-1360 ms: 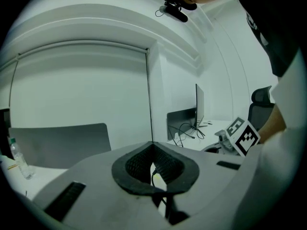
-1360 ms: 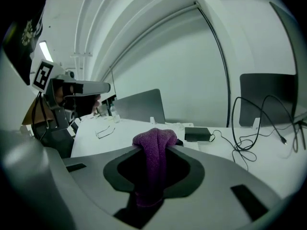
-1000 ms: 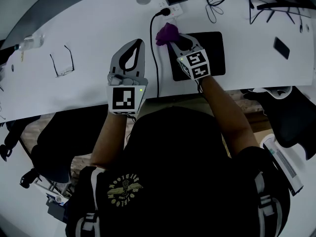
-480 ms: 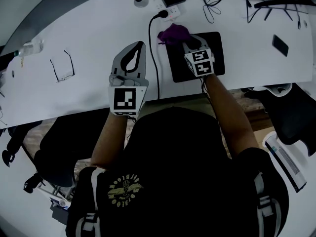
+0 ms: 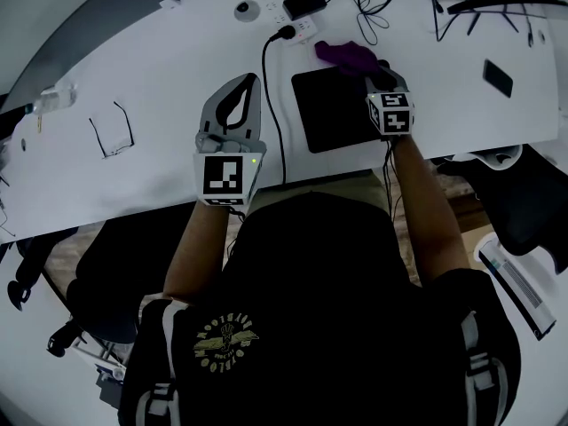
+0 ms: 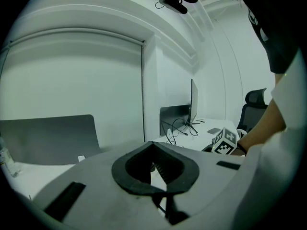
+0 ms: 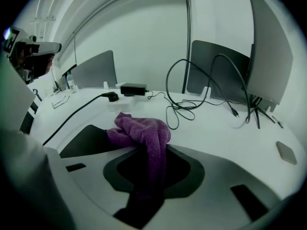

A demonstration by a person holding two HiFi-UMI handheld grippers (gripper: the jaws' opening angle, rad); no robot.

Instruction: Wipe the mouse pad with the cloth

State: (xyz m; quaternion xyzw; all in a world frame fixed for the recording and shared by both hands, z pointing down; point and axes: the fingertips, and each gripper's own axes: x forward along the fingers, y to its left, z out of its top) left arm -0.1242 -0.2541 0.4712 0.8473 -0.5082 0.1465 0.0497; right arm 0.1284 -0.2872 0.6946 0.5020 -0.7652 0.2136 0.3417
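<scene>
The right gripper (image 5: 375,69) has its jaws closed on the purple cloth (image 5: 346,56), one fold pinched between them and the bunched rest lying at the far right corner of the black mouse pad (image 5: 330,106), partly over its far edge onto the white desk (image 5: 160,78). The left gripper (image 5: 245,85) sits to the left of the mouse pad, across a black cable (image 5: 275,105) from it, jaw tips together with nothing held.

Shirt (image 5: 337,273): black, short sleeves, yellow emblem (image 5: 224,343).
Left gripper (image 5: 246,85): grey shell, black-and-white marker cube (image 5: 222,177).
Right gripper (image 5: 380,71): matching cube.
</scene>
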